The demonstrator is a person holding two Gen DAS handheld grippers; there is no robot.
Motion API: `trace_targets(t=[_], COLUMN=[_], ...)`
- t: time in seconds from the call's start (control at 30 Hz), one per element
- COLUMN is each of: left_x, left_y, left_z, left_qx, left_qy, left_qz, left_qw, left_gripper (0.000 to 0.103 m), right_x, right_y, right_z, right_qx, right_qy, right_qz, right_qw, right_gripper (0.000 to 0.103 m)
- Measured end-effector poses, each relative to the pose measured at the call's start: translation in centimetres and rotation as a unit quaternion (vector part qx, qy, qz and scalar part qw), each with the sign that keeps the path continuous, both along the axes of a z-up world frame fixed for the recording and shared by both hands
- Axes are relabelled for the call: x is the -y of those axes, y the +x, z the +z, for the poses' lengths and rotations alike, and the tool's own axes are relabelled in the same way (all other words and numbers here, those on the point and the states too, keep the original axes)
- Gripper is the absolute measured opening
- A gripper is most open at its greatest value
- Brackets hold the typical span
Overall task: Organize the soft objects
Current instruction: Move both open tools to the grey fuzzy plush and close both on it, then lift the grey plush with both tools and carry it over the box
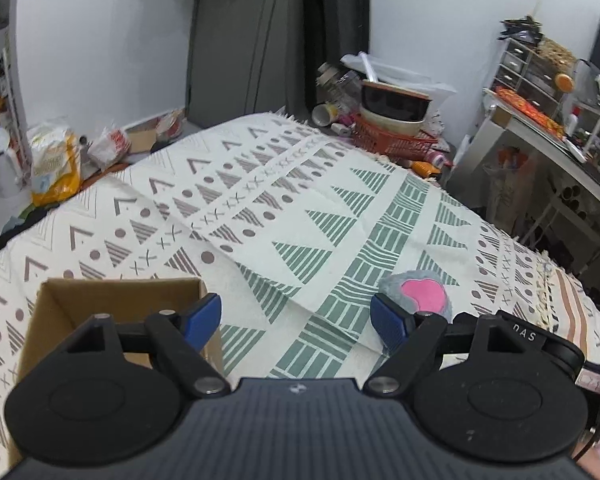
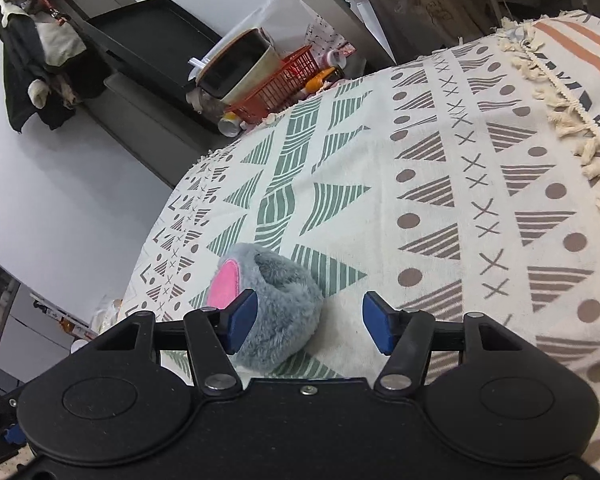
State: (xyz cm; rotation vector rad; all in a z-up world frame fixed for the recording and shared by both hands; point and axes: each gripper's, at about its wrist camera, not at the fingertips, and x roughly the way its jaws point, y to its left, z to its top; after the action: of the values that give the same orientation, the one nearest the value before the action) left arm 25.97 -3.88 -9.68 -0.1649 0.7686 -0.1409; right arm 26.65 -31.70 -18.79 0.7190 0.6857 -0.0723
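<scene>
On the patterned woven cloth (image 2: pixel 440 208) — a rounded, fuzzy grey plush (image 2: pixel 284 312) with pink patch.

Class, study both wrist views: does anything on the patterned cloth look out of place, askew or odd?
Only the grey plush toy with its pink patch lies loose on the patterned cloth, outside the open cardboard box. The cloth also shows a raised fold across its middle. Both the left gripper and right gripper are open, holding nothing.

Left gripper (image 1: pixel 296 320) and right gripper (image 2: pixel 310 322) both hold their blue pads spread wide — nothing gripped between either pair.
</scene>
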Motion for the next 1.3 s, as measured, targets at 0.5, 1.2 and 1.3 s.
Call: trace_targets(t=[0.5,1.2,1.3], left_x=[3.0,5.3,5.7], left_y=[2.2,5.0,5.6], left_z=[-1.4,-6.3,-7.2], left_qx=[-0.01,-0.064,-0.078], left_qy=[-0.001,-0.1,-0.094], left_qz=[-0.017,0.018,0.023], left_qw=[0.9998,0.9928,0.9922], left_gripper=[0.08,0.052,0.048], right_x=[-0.6,-2.5,-2.4], right_y=[1.9,2.5,2.5], right_z=[-1.7,-2.5,-2.7], right_qx=[-0.004,-0.017,-0.015], right_qy=[0.048,0.115,0.118], right_qz=[0.039,0.136,0.136], right_qw=[0.998,0.984,0.983], right_gripper=[0.059,0.042,0.042])
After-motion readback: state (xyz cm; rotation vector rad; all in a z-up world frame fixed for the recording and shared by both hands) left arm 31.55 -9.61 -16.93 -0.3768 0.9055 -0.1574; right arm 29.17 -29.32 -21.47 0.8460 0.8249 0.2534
